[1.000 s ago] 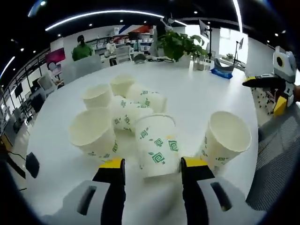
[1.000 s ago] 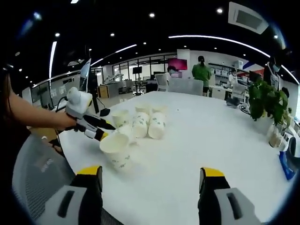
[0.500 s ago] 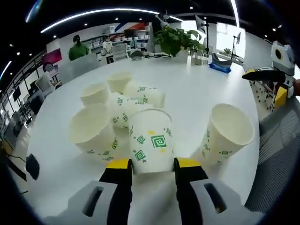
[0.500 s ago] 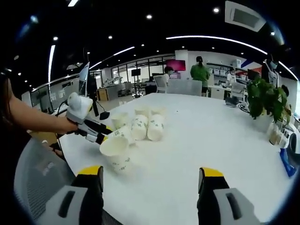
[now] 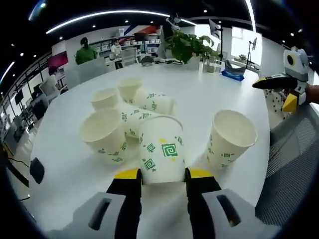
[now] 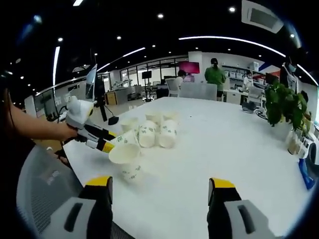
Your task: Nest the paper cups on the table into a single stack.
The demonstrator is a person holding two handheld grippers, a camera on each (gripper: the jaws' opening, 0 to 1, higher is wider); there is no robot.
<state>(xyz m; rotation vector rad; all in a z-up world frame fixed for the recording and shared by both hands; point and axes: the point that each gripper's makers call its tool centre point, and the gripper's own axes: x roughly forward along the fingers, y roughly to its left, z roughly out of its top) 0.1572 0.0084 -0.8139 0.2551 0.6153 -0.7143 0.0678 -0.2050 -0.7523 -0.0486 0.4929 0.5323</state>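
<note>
Across the white round table point(image 5: 209, 102), bare surface runs from 12 to 3 o'clock in the left gripper view, toward a potted plant point(image 5: 187, 46) at the far edge. At the middle lies a cluster of paper cups point(image 5: 130, 107), some tipped on their sides; a lone upright cup point(image 5: 229, 138) stands at 3 o'clock near the table's near edge. The left gripper point(image 5: 159, 175) has its jaws pressed against a patterned cup point(image 5: 161, 149). The right gripper point(image 6: 158, 185) holds nothing, jaws spread wide over bare table.
</note>
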